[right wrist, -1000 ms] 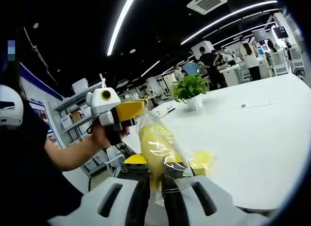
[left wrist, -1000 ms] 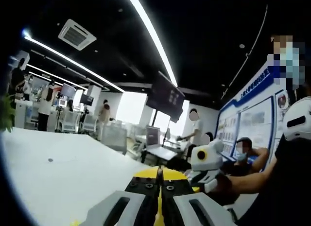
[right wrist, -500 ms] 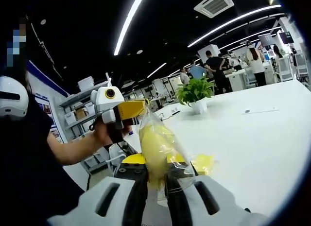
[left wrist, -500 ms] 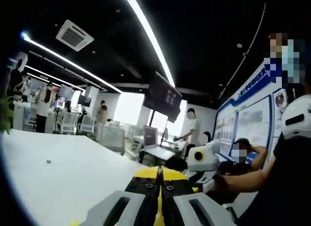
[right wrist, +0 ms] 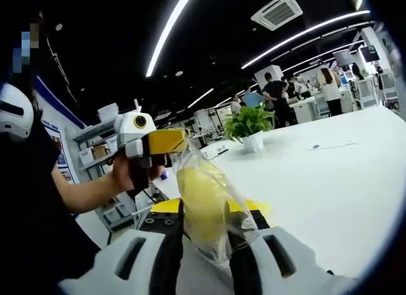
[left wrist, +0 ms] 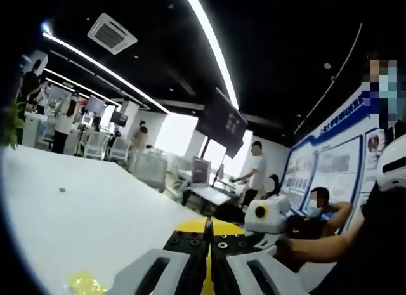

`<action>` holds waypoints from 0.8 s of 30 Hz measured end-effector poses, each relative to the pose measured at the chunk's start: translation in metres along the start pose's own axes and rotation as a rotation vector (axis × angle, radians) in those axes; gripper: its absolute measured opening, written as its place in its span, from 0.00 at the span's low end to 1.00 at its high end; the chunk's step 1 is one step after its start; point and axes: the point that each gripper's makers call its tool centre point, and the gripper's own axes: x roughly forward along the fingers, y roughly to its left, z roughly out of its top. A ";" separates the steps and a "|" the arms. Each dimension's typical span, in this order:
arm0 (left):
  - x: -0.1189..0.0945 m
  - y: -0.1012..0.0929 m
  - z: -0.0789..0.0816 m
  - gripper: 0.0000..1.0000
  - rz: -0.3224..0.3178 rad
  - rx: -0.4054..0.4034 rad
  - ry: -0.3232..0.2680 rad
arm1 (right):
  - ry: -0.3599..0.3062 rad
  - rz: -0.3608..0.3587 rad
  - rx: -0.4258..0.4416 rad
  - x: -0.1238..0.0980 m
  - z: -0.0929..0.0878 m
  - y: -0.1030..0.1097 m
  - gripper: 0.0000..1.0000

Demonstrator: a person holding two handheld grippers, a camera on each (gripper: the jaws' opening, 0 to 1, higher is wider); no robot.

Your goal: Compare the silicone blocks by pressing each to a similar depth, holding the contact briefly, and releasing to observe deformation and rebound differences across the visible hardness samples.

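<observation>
Between the right gripper's (right wrist: 202, 235) two fingers (right wrist: 166, 257) a clear bag (right wrist: 212, 216) holding a yellow block (right wrist: 198, 203) is pinched, clear of the white table (right wrist: 330, 181) beyond. The bag's long axis runs up from the fingers, its twisted neck tilting toward the left gripper (right wrist: 147, 143), which a hand (right wrist: 130, 174) holds just beside the bag's top; whether it touches the film cannot be told. In the left gripper view, that gripper's (left wrist: 208, 235) jaws stand closed together on nothing visible, and a second yellow piece (left wrist: 85, 283), possibly another sample, lies on the table left of the fingers. Judged from this, no block has been pressed: the sample is bagged and airborne, so unwrapping, setting down, pressing, holding and releasing all remain.
</observation>
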 end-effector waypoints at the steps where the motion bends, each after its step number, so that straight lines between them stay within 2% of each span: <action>1: 0.000 0.000 -0.001 0.00 0.002 -0.005 0.000 | 0.000 -0.014 -0.001 -0.001 -0.001 -0.002 0.30; 4: -0.001 0.006 -0.003 0.00 0.029 -0.017 -0.015 | -0.012 -0.060 -0.003 -0.005 0.000 -0.011 0.40; 8: -0.003 0.018 -0.004 0.00 0.082 -0.072 -0.065 | 0.004 -0.149 -0.052 -0.011 -0.005 -0.026 0.47; 11: -0.005 0.032 -0.018 0.00 0.118 -0.099 -0.052 | 0.031 -0.194 -0.099 -0.013 -0.014 -0.030 0.53; 14: -0.007 0.043 -0.028 0.00 0.135 -0.168 -0.070 | 0.028 -0.207 -0.095 -0.015 -0.020 -0.031 0.53; 17: -0.007 0.048 -0.037 0.00 0.159 -0.184 -0.071 | 0.006 -0.239 -0.097 -0.021 -0.021 -0.036 0.56; 21: -0.006 0.056 -0.046 0.00 0.192 -0.204 -0.065 | -0.030 -0.303 -0.149 -0.028 -0.019 -0.044 0.64; 24: -0.008 0.067 -0.053 0.00 0.220 -0.230 -0.060 | -0.012 -0.376 -0.191 -0.031 -0.027 -0.056 0.71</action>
